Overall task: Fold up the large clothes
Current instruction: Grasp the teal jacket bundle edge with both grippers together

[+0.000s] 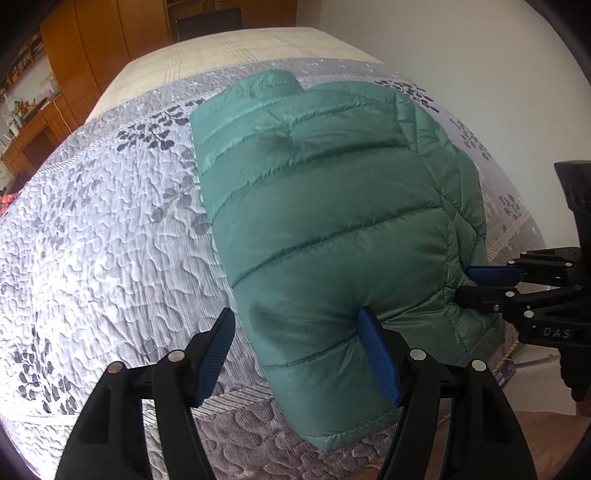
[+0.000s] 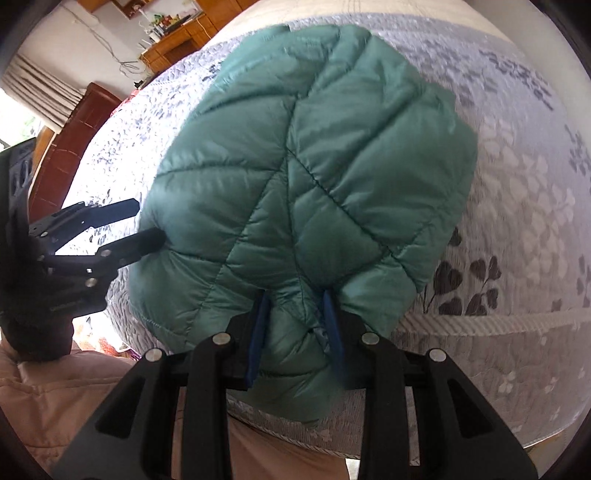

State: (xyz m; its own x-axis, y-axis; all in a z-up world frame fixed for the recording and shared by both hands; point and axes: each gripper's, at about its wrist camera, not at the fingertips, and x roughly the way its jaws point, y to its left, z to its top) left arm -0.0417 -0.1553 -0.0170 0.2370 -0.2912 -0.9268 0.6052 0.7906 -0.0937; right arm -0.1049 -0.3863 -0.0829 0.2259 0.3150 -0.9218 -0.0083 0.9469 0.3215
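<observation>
A green quilted puffer jacket (image 1: pixel 325 206) lies folded on the bed, collar at the far end, hem hanging over the near edge. My left gripper (image 1: pixel 299 325) is open at the jacket's near left corner; its right finger (image 1: pixel 376 350) presses into the fabric and its left finger is off the jacket over the bedspread. My right gripper (image 2: pixel 295 321) is shut on a bunch of the jacket (image 2: pixel 317 177) at its near hem. The right gripper also shows in the left wrist view (image 1: pixel 476 284) at the jacket's right edge. The left gripper shows in the right wrist view (image 2: pixel 147 221).
The bed has a grey-and-white leaf-pattern quilted bedspread (image 1: pixel 103 221) and a cream cover (image 1: pixel 236 51) at the far end. Wooden wardrobes (image 1: pixel 88 48) and a cluttered desk (image 2: pixel 173 29) stand beyond the bed. A white wall (image 1: pixel 461 55) runs along the right.
</observation>
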